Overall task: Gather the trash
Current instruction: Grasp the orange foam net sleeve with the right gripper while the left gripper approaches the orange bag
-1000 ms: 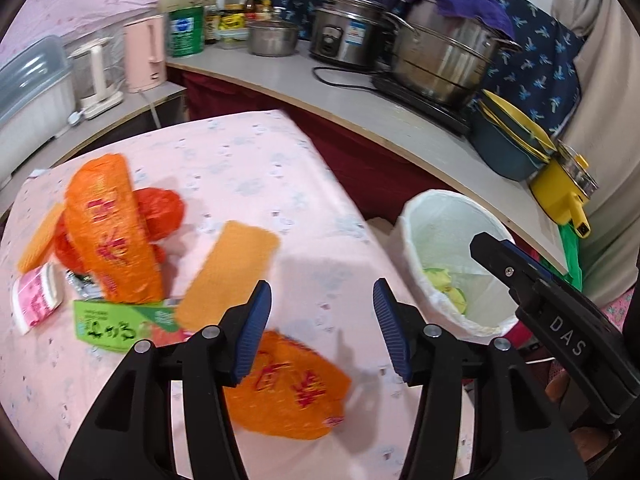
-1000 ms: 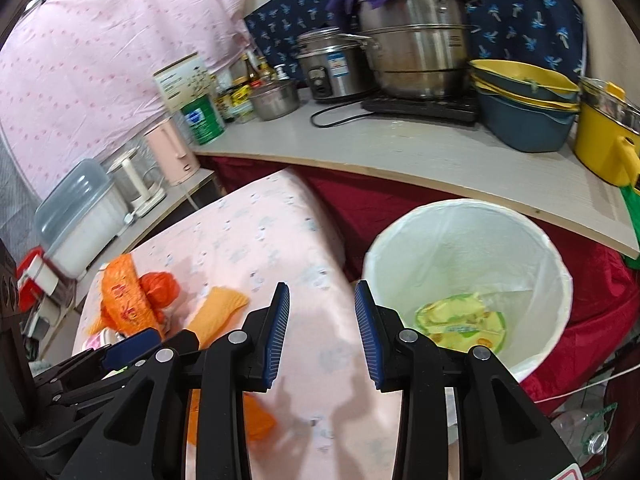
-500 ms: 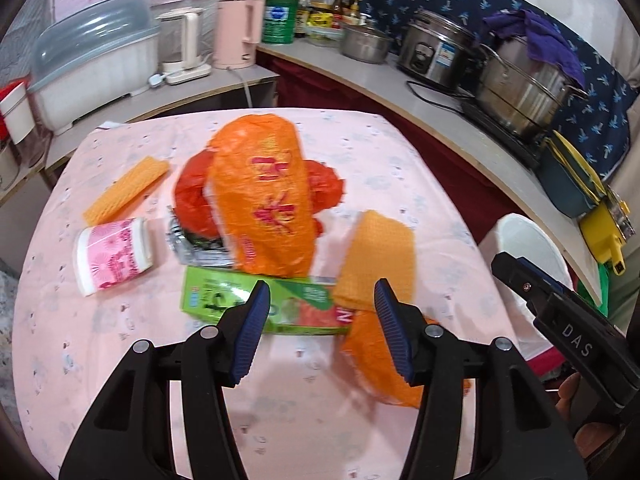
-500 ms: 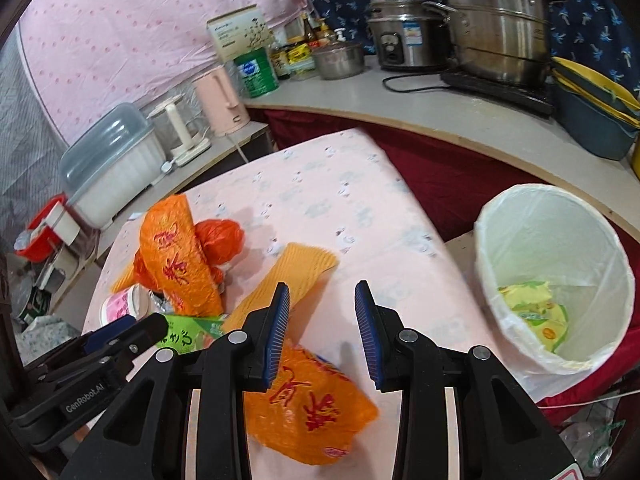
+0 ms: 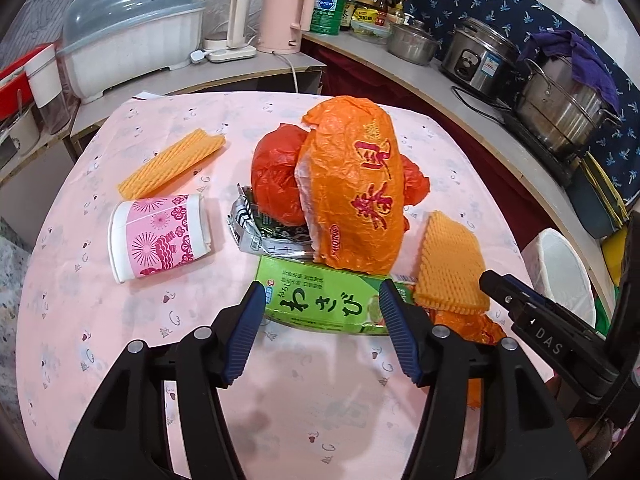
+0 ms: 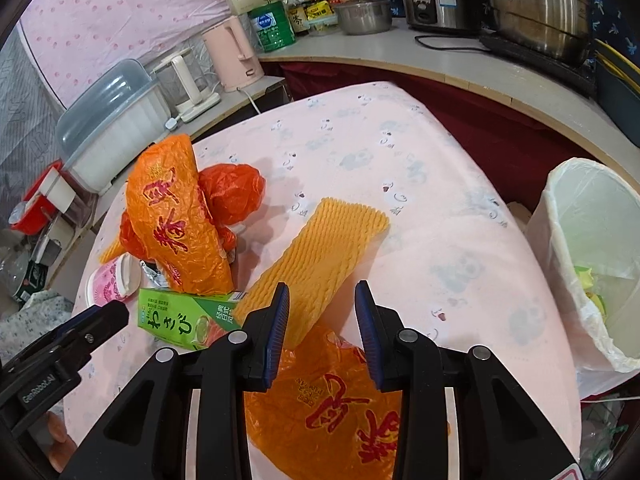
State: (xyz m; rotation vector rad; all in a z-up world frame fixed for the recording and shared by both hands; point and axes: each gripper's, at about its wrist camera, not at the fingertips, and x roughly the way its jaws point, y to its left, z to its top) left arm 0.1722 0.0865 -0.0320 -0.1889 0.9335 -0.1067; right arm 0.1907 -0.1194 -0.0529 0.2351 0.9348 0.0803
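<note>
Trash lies on the pink table [image 5: 132, 320]. My left gripper [image 5: 322, 334] is open and empty, just short of a green wasabi box [image 5: 324, 300], also in the right wrist view [image 6: 184, 320]. Behind it lie a large orange bag [image 5: 356, 192], a red bag [image 5: 276, 176], a foil wrapper [image 5: 256, 228], a pink paper cup [image 5: 160, 236] on its side and two yellow foam nets [image 5: 450, 264] [image 5: 172, 168]. My right gripper [image 6: 322, 334] is open and empty above a flat orange bag [image 6: 328, 408] and a foam net [image 6: 320, 252]. The lined white bin [image 6: 592, 264] stands right of the table.
A curved counter [image 6: 460, 64] behind the table carries a pink kettle [image 5: 286, 16], pots [image 5: 560, 104], a rice cooker [image 5: 480, 56] and tins. A covered dish rack [image 5: 132, 44] stands at the far left. The bin [image 5: 560, 272] holds some yellow-green trash.
Both grippers have swung left from the bin toward the trash pile. The left one has come close to the green box. Both stay open and empty.
</note>
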